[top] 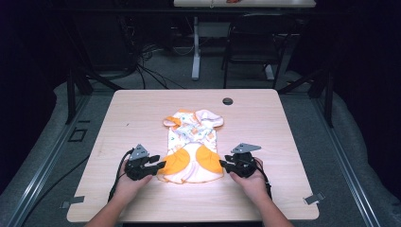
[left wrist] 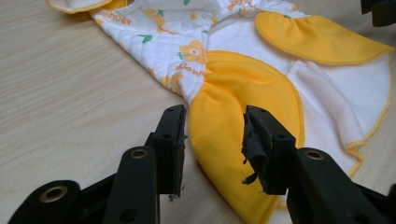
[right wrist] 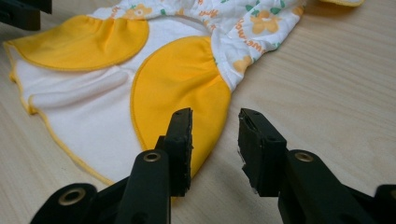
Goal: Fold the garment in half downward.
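Note:
A small baby garment point(top: 193, 147), white with flower print and two yellow panels, lies flat in the middle of the wooden table point(top: 142, 109). My left gripper point(top: 160, 165) sits at its lower left corner, jaws open. In the left gripper view the yellow panel point(left wrist: 233, 102) lies between and beyond the open jaws of the left gripper point(left wrist: 212, 144). My right gripper point(top: 223, 165) rests at the garment's lower right corner, open. In the right gripper view the edge of the yellow panel point(right wrist: 180, 79) runs under the left jaw of the right gripper point(right wrist: 215, 149), untouched by the pads.
A round cable hole point(top: 227, 101) sits near the table's far edge. Beyond the table stand a chair point(top: 255, 42) and a desk leg point(top: 196, 47) with cables on the floor. Bare tabletop lies left and right of the garment.

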`<state>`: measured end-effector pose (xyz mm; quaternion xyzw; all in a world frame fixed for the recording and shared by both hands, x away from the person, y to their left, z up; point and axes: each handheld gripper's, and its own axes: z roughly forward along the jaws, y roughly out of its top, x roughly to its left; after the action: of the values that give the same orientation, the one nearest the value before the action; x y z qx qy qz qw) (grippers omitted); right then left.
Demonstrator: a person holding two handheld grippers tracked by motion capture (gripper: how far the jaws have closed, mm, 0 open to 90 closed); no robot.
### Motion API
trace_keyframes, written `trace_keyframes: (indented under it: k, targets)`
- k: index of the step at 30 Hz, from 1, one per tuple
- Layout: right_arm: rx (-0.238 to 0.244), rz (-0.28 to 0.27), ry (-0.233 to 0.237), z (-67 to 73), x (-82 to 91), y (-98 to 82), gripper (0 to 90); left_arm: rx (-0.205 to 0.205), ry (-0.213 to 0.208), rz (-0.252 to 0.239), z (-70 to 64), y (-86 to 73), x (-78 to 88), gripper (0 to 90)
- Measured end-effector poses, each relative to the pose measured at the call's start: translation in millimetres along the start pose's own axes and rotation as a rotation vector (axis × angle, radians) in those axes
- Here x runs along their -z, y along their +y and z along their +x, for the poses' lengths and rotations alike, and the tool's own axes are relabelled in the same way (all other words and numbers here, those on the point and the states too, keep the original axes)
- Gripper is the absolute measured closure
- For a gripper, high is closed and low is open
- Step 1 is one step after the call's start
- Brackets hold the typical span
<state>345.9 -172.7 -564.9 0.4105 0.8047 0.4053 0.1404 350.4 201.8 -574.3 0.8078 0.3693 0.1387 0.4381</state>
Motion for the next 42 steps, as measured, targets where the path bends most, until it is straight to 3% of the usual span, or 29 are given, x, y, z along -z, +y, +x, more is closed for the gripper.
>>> trace_keyframes:
  k: [6, 10, 12, 13, 16, 17, 20, 22, 24, 33, 42]
  targets:
    - [0.016, 0.012, 0.001, 1.7, -5.5, 1.4, 70.0, 0.003, 0.03, -0.004, 2.5, 1.1, -2.5, 60.1]
    - [0.054, 0.011, 0.003, 6.9, -9.3, 7.4, 72.4, 0.004, 0.042, -0.01, 3.5, 4.9, -5.7, 60.3]
    - [0.059, 0.011, -0.001, 8.7, -10.1, 8.3, 72.6, 0.003, 0.046, -0.017, 3.1, 5.9, -6.7, 62.6]
    - [0.091, 0.019, -0.007, 12.5, -12.6, 11.6, 73.6, 0.017, 0.05, -0.016, 4.1, 8.4, -9.2, 65.1]
    - [0.109, 0.023, -0.017, 16.5, -18.5, 15.0, 78.1, 0.04, 0.05, -0.008, 4.6, 9.5, -13.0, 71.5]
    - [0.107, 0.035, -0.01, 17.5, -21.5, 16.0, 80.5, 0.018, 0.045, 0.026, 4.2, 11.2, -18.0, 75.4]
    - [0.12, 0.072, 0.006, 19.5, -27.8, 15.0, 85.4, -0.013, 0.032, 0.035, 1.0, 12.2, -20.9, 82.7]
    - [0.135, 0.095, 0.009, 20.9, -31.1, 12.8, 87.4, -0.055, 0.02, 0.065, -3.6, 11.9, -25.1, 86.4]
    - [0.143, 0.108, 0.015, 21.1, -33.1, 11.2, 88.7, -0.07, 0.016, 0.09, -6.3, 9.6, -28.8, 88.4]
    - [0.16, 0.131, 0.05, 24.3, -30.6, 8.8, 89.8, -0.077, 0.007, 0.1, -11.3, 5.6, -26.3, 89.9]
    - [0.203, 0.193, 0.093, 41.7, -15.7, -0.1, 89.8, -0.125, -0.019, 0.164, -35.3, -4.0, -7.9, 89.9]
